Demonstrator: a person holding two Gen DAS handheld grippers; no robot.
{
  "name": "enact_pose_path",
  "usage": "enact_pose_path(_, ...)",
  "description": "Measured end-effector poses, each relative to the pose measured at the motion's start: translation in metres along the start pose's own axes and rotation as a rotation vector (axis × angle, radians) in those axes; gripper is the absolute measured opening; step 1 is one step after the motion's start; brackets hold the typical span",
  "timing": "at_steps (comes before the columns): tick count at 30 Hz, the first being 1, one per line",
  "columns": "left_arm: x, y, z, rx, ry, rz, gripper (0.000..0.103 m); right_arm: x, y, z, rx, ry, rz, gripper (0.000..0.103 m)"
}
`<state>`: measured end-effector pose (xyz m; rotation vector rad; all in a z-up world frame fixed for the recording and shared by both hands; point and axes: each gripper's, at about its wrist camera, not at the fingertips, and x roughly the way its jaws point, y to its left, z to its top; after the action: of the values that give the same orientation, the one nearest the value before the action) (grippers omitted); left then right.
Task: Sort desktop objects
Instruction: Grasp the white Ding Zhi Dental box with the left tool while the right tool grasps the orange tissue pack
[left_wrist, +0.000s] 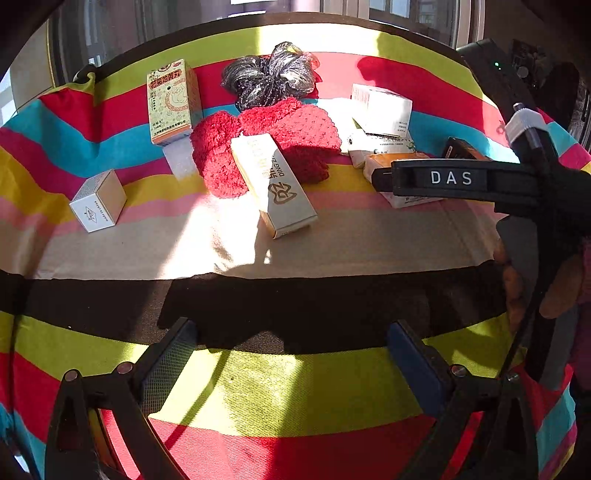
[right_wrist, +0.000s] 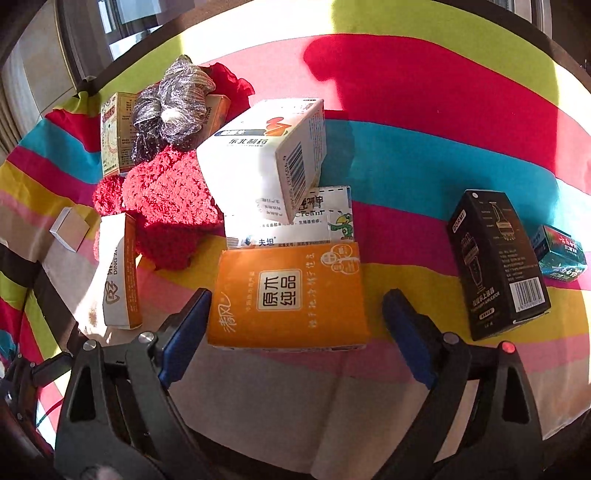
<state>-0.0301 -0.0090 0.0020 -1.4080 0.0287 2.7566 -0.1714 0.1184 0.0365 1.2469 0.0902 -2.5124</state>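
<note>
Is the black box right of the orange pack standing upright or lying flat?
Lying flat: the black box rests on a broad face on the striped cloth, printed panel facing up.

Striped tablecloth (right_wrist: 424, 177); window (left_wrist: 406, 14) behind

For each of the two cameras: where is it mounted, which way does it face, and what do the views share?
Left wrist: sits on the left gripper, looking down and forward over the striped cloth at scattered boxes; its open fingers show below, the right gripper and a hand at right.
Right wrist: sits on the right gripper, looking down at the orange pack just ahead of its open fingers.
Shared: the orange pack, red knit cloth, silver mesh bundle.
</note>
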Motion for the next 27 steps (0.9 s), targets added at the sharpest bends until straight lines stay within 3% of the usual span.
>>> enact_pose_path(27,-0.001,0.003,0.002,0.000,0.000,0.000,0.103,-0.019,-0.010,-0.019,-0.011,0.006,0.037,0.103)
